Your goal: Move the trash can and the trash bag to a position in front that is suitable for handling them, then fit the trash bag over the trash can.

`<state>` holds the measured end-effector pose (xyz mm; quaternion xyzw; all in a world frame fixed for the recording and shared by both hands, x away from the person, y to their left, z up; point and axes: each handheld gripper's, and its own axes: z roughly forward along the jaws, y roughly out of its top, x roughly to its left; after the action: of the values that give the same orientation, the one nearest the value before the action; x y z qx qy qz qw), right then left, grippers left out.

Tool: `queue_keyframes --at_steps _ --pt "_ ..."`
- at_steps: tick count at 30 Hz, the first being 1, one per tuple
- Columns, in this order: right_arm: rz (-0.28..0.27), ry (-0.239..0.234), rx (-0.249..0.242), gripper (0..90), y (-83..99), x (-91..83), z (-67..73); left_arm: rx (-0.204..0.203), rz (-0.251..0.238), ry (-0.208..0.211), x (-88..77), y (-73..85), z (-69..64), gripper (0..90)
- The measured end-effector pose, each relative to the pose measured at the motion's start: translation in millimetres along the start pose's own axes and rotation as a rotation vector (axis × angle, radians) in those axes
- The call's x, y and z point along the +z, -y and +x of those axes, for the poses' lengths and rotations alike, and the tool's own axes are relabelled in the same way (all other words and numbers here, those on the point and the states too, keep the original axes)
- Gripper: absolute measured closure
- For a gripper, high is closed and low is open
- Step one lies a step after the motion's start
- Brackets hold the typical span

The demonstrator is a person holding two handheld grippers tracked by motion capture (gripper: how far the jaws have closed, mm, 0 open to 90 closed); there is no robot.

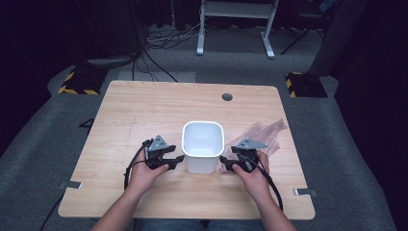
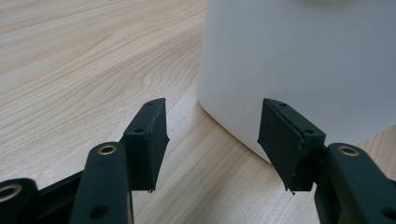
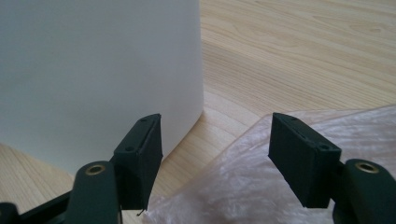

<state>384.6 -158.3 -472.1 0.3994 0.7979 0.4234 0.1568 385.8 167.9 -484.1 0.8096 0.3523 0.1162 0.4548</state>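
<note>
- High view: white bin (image 1: pixel 202 153) stands upright at frame centre on the wooden table (image 1: pixel 144 110), open top up. Left gripper (image 1: pixel 177 159) sits just left of the bin, near its lower wall; the left hand (image 1: pixel 146 171) wraps the body from below, forearm entering from the bottom edge. Right gripper (image 1: pixel 224 161) is just right of the bin, right hand (image 1: pixel 252 173) behind it, forearm angled in from lower right. Clear plastic bag (image 1: pixel 264 134) lies flat right of centre, partly under the right gripper.
- Left gripper view: jaws apart, nothing between the pads. Bin (image 2: pixel 299 65) fills the upper right; its rounded corner lies just ahead of the gap.
- Right gripper view: jaws apart, nothing clamped. Bin (image 3: pixel 98 70) occupies the upper left; the bag (image 3: pixel 243 186) spreads across the lower right, beneath the gap.
</note>
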Motion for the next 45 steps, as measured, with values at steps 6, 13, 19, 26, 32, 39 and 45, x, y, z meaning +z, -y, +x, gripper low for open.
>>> queue_keyframes --at_steps 6,13,19,26,32,39,45 --pt "0.005 0.027 -0.011 33.9 5.1 -12.2 -9.3 -0.003 -0.004 -0.039 -10.0 1.8 1.7 38.2" --pt "0.052 0.076 -0.028 34.3 8.9 -18.4 -23.4 -0.012 0.015 -0.105 -26.9 7.9 9.6 33.9" --pt "0.143 0.086 -0.072 33.4 15.3 -9.7 -30.2 -0.039 0.041 -0.166 -36.8 18.0 21.1 32.1" --pt "0.188 0.042 -0.086 33.5 29.8 -9.8 -27.0 -0.067 0.050 -0.172 -38.1 23.4 29.4 31.3" --pt "0.200 -0.024 -0.111 33.4 41.9 -25.4 -15.0 -0.057 0.051 -0.161 -36.3 22.0 26.4 31.2" --pt "0.120 0.004 -0.071 31.7 39.2 -58.5 -15.2 -0.061 0.051 -0.155 -35.5 21.6 24.9 31.1" --pt "0.094 0.187 0.033 28.6 33.5 -75.7 -51.3 -0.062 0.046 -0.155 -34.6 19.7 26.9 31.1"
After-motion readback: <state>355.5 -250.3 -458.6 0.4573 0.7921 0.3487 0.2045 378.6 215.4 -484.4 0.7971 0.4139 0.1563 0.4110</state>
